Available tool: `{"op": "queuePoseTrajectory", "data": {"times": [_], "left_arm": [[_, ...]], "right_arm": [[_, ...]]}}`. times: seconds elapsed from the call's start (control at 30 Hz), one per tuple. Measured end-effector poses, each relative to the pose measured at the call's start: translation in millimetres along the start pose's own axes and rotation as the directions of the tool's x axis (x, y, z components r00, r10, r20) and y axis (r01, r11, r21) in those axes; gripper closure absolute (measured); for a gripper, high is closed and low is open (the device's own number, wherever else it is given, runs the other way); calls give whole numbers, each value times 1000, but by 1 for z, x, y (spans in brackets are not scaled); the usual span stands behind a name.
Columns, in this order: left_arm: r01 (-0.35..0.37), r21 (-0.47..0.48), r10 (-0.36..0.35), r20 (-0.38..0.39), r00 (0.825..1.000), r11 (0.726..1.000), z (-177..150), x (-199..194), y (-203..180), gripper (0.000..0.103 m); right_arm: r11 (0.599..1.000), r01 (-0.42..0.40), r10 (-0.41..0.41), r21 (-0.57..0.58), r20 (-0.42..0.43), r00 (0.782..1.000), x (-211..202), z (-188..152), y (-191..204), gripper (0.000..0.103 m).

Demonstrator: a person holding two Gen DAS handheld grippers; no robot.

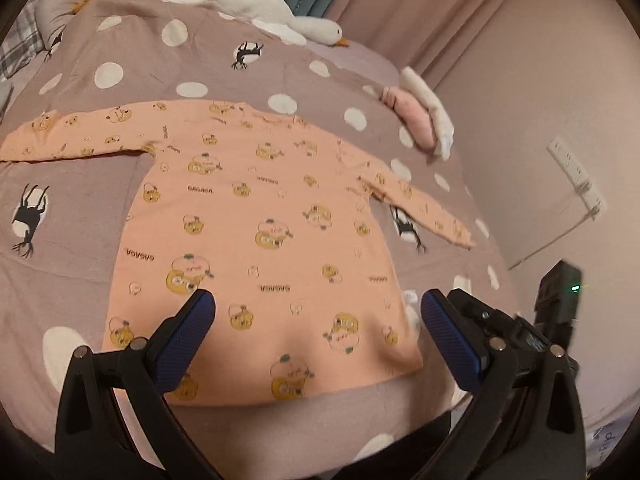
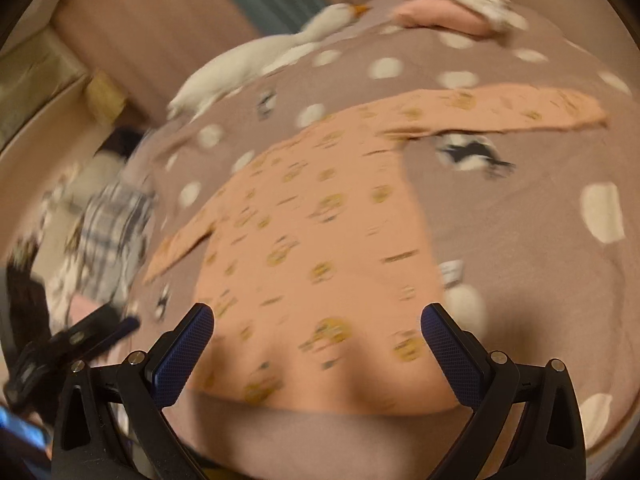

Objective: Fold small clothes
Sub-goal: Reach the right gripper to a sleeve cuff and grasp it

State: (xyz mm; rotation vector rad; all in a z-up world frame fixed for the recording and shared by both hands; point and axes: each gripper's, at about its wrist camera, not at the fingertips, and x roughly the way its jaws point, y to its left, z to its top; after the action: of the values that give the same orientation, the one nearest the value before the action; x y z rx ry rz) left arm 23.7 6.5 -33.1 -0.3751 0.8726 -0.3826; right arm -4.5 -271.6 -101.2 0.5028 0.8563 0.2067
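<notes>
Peach shirt (image 1: 256, 240) flat on polka-dot bed (image 1: 80, 200), plush goose (image 1: 248, 4) by pink curtains (image 1: 420, 12); both grippers' fingers (image 1: 188, 340) wide apart, empty.

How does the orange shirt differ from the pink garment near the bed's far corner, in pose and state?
The orange shirt lies spread flat with both sleeves out, unfolded; the pink garment sits as a compact folded bundle. The orange shirt is printed with bear figures and lettering, while the pink garment looks plain. The orange shirt lies alone on the bedspread; the pink garment has a white garment lying against it. Both rest on the same dotted bedspread.
</notes>
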Motion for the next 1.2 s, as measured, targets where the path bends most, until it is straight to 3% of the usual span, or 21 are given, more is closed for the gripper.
{"op": "queuePoseTrajectory", "data": {"times": [0.1, 0.27, 0.37, 0.53, 0.7, 0.8, 0.9, 1.0, 1.07, 1.13, 1.2], "left_arm": [[-4, 30, 4, 16, 1000, 1000, 6, 7, -4, 0], [119, -6, -119, -57, 991, 993, 19, 37, 4, 0], [98, -3, -97, -105, 990, 995, 26, 54, 8, 0], [81, -42, -87, -156, 984, 996, 34, 81, 19, 0], [18, -56, -27, -162, 986, 998, 48, 101, 30, 0], [-20, -38, 14, -149, 989, 999, 58, 106, 32, 0], [-36, -33, 31, -146, 989, 999, 66, 113, 35, 0], [-49, -41, 42, -147, 988, 998, 72, 120, 38, 0], [-49, -49, 41, -151, 988, 998, 73, 124, 40, 0], [-53, -52, 44, -158, 986, 997, 73, 126, 42, 0], [-62, -46, 54, -160, 986, 997, 73, 126, 43, 0]], "right_arm": [[992, 74, -76, 102, 25, 997, -3, 12, -38, 1], [966, 122, -148, 228, 102, 984, -10, 42, -99, 1], [946, 144, -193, 289, 150, 970, -13, 62, -130, 1], [904, 59, -171, 423, 231, 958, -13, 93, -180, 1], [840, -6, -169, 542, 271, 948, -1, 115, -219, 14], [823, -18, -176, 567, 286, 942, 7, 123, -230, 20], [810, -57, -162, 584, 315, 935, 12, 131, -241, 29], [784, -77, -163, 616, 324, 932, 20, 140, -253, 54], [766, -61, -184, 640, 310, 933, 25, 142, -261, 84], [753, -60, -186, 655, 299, 936, 27, 142, -268, 93], [767, -38, -194, 641, 287, 938, 23, 146, -265, 93]]}}
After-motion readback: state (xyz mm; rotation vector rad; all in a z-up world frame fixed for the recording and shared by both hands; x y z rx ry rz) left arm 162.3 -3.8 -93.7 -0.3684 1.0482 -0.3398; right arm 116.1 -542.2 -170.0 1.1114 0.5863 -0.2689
